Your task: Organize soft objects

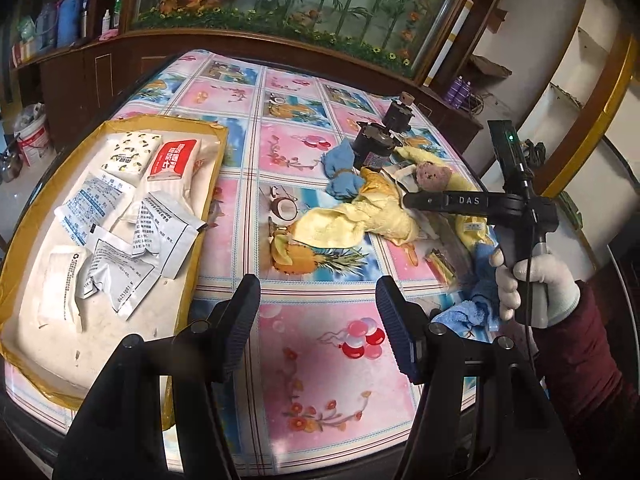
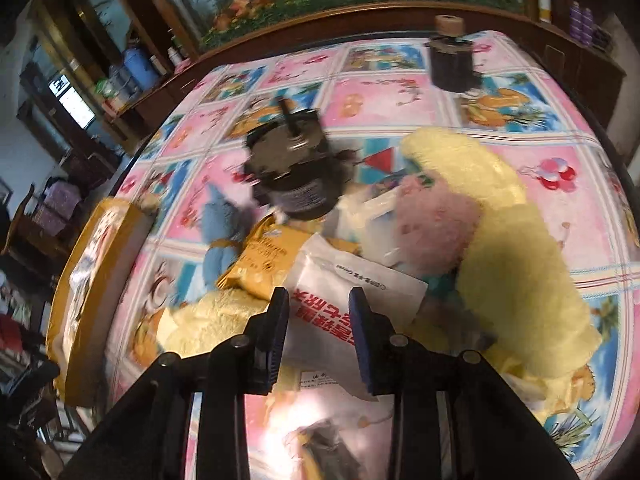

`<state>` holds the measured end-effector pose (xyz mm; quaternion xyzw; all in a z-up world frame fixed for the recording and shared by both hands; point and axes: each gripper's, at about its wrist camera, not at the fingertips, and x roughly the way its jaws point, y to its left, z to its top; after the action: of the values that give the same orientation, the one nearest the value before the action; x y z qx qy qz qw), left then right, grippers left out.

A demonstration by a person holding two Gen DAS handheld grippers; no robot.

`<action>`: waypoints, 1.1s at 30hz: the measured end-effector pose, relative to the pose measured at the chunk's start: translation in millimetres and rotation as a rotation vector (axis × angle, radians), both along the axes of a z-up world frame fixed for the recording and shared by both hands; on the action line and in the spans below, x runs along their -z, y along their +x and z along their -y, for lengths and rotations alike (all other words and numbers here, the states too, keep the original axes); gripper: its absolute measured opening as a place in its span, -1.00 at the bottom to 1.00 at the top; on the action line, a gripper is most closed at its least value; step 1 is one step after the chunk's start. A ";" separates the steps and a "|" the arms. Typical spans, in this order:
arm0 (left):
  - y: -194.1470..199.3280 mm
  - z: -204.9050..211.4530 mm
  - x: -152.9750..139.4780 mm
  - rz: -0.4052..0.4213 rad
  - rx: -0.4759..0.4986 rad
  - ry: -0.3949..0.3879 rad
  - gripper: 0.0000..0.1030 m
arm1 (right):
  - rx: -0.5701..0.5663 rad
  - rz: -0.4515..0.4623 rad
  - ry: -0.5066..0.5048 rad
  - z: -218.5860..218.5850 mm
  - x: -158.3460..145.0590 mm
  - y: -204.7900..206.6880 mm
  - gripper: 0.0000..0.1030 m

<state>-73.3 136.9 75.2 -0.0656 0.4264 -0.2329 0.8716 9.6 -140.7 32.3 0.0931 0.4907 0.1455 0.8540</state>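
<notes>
Tray [image 1: 24,216] w/ white sachets [image 1: 120,248], red pack [image 1: 170,160], patterned pack [image 1: 130,151].

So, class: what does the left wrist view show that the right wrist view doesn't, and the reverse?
Only the left wrist view shows the packets lying inside the tray, and the gloved right hand. Only the right wrist view shows the white packet between the right gripper fingers. Both show the yellow towel, blue cloth and dark canister.
</notes>
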 end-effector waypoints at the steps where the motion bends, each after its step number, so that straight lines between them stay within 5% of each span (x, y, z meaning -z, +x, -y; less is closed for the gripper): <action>1: 0.4 0.1 0.6 -0.001 0.003 0.000 0.17 | -0.051 -0.011 0.004 -8.6 -0.4 -5.7 -0.39; 4: 3.5 -0.7 2.3 -0.004 0.004 -0.005 0.17 | -0.130 0.000 0.054 -16.0 -7.9 -21.3 -0.40; 9: 23.3 6.9 1.0 -0.025 0.007 -0.023 0.17 | -0.007 0.041 0.045 2.6 -17.0 -14.1 -0.31; 16: 108.2 52.4 2.5 -0.056 0.049 -0.025 0.17 | -0.001 0.035 0.080 14.8 -18.5 -30.1 -0.31; 24: 181.6 112.4 38.9 -0.093 0.136 0.097 0.17 | -0.074 -0.036 -0.007 22.9 -2.8 -57.9 -0.31; 33: 203.4 139.3 64.1 -0.098 0.159 0.217 0.30 | -0.098 -0.097 -0.015 20.4 19.0 -59.0 -0.29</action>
<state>130.1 -2.4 11.0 0.0516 0.4950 -0.2505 0.8304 -49.4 -161.1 13.3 0.0694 0.5368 0.1786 0.8217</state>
